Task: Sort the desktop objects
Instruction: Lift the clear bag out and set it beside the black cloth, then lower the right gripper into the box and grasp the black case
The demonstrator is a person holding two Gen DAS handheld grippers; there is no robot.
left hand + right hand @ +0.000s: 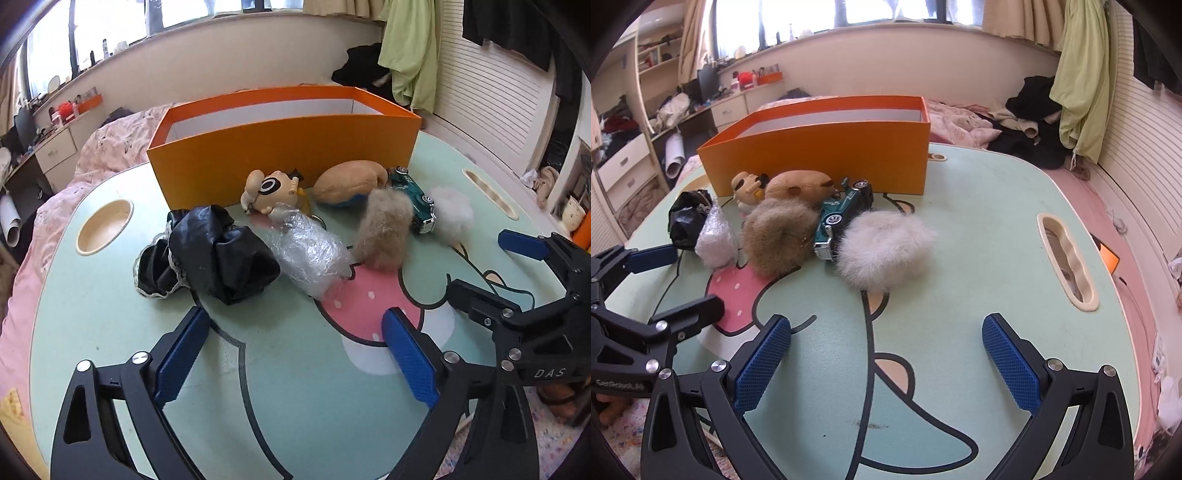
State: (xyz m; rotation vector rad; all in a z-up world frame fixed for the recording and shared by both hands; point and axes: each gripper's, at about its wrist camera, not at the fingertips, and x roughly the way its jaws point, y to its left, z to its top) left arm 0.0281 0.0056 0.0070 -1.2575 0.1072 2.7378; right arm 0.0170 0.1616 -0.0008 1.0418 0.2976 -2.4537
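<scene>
Both tools hover low over the mint table (979, 229) with nothing between their pads: the left gripper (295, 354) stands wide apart, and the right gripper (886, 363) is likewise spread, so no sorting has begun. The orange box (284, 155) sits at twelve o'clock in the left wrist view, its inside seemingly bare, and the clutter lies in a row just in front of its near wall. From that view, a crumpled black bag (218, 254) lies at eleven o'clock, touching a clear plastic wrap (310, 251); behind them a cartoon figurine (269, 190) rests beside a tan plush (347, 184). In the right wrist view the white fur puff (882, 251) sits at twelve o'clock, nearest that tool, touching the green toy car (842, 214), with the brown fur puff (775, 236) at eleven. The sensible start, I judge, is for each tool to take its closest soft piece, closing around the middle and lifting straight up, since the fur could drag the car along.
</scene>
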